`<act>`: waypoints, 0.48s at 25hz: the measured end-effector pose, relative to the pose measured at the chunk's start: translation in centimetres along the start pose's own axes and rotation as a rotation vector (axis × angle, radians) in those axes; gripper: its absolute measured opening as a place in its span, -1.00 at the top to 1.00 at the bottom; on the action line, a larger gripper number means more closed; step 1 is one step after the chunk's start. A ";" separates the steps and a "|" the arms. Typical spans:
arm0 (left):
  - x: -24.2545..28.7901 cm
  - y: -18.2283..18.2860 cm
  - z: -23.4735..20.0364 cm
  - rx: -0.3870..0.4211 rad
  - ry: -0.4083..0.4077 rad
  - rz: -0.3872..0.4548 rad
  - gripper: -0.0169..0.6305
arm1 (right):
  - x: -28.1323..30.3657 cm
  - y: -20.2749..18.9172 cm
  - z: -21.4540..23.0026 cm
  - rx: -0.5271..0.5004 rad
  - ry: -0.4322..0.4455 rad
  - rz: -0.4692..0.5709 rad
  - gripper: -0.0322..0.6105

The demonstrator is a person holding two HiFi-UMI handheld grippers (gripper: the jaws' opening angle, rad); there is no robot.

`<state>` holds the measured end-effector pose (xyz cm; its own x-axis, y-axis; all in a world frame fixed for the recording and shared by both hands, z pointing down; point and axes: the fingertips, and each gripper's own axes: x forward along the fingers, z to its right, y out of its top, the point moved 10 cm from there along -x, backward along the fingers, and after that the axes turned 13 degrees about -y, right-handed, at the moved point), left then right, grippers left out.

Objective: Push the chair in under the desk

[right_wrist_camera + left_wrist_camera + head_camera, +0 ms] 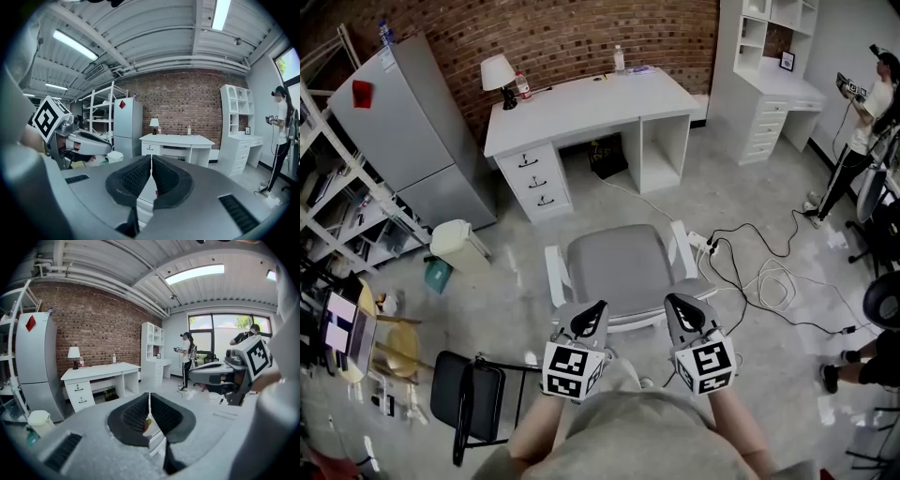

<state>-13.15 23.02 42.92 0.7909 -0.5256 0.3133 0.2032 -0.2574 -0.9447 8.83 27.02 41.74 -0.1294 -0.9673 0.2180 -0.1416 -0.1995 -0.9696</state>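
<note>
The chair [619, 267], gray-seated with a white frame, stands on the bare floor well apart from the white desk [581, 108], its seat facing the desk's open knee space. Its legs are hidden under the seat, and its rear rail is largely covered by the two grippers.

The left gripper [592, 314] and the right gripper [680, 305] hover side by side over that rear edge. The head view does not settle whether either one touches the rail.

In the left gripper view, the left gripper [150, 397] has its black ribbed pads pressed together at the tips, with nothing clamped between them. Only slivers of white chair frame show in the gap below. The right gripper [151, 159] looks the same, its pads closed to a thin slit on nothing.

A table lamp [498, 75] sits on the desk's left corner. A gray refrigerator [412, 131] stands to the left, with a white bin [459, 246] near it. Cables [759, 272] sprawl to the chair's right. A person [872, 103] is cut off at the right edge.
</note>
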 end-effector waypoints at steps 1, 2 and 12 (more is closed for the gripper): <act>0.1 -0.1 -0.1 0.008 -0.006 -0.012 0.91 | 0.1 0.0 0.1 -0.019 0.005 -0.007 0.87; 0.2 -0.2 -0.1 0.014 -0.011 -0.024 0.91 | 0.3 0.0 0.3 -0.038 0.012 -0.014 0.87; 1.3 -0.9 -0.8 0.068 -0.086 -0.140 0.78 | 1.4 -0.1 0.9 -0.171 0.143 -0.098 0.87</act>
<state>-12.74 21.93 44.22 0.7980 -0.4162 0.4358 0.3513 -0.2662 -0.8976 9.54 25.53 42.03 -0.2425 -0.9104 0.3353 -0.3230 -0.2501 -0.9127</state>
